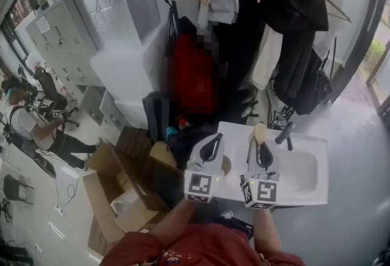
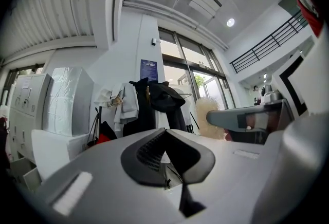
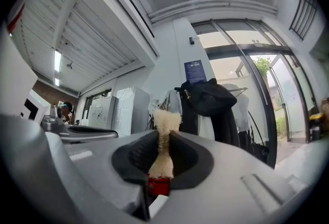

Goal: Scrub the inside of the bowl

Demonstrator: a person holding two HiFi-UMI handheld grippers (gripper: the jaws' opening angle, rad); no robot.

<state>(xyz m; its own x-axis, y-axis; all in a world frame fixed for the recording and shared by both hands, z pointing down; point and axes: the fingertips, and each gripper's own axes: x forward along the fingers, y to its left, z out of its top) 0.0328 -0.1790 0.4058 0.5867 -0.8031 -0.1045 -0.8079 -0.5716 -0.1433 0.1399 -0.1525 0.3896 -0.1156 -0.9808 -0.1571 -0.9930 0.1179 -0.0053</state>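
The right claw (image 3: 163,141) is pinching a fluffy beige sponge (image 3: 166,117) upright, ready for scrubbing; the left claw (image 2: 165,152) is sitting closed, empty.

The person wears a red top (image 1: 183,248) with short sleeves. The left gripper (image 1: 213,143) and right gripper (image 1: 262,149) are pale grey shells with black ribbed jaw pads. Each carries a cube (image 1: 199,186) of black-and-white square markers.

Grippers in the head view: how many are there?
2. The left gripper is above the white sink's left edge, jaws shut and empty; the right gripper, beside it over the sink, is shut on a beige scrubber. No other seems hidden.
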